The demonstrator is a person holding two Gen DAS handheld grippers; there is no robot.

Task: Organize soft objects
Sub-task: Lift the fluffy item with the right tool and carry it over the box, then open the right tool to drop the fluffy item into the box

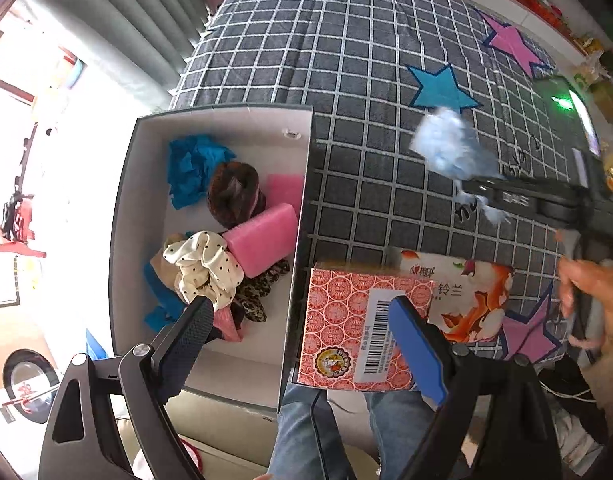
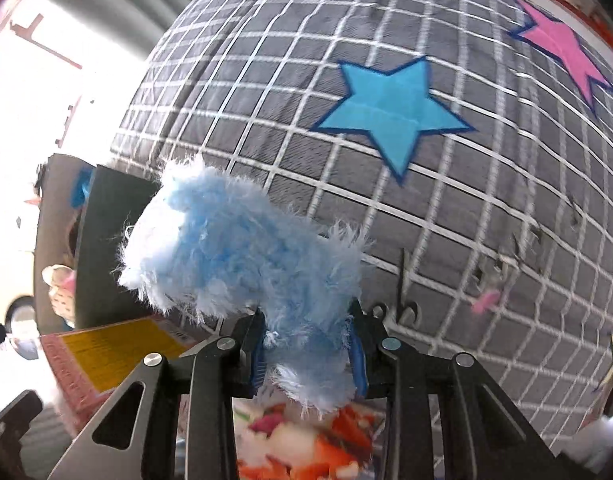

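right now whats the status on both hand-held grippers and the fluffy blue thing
Right hand-held gripper shut on fluffy blue piece, lifted over the bed. Left hand-held gripper open, empty, above the box. Red carton beside the box, on the way in.

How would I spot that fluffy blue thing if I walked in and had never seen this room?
Find the bed cover, grey with white checks and sewn-on stars. Above it, near the blue star and right of the open box of soft things, the right tongs are shut on the fluffy toy. It is the only pale blue, long-haired thing, and the only one held off the cover.
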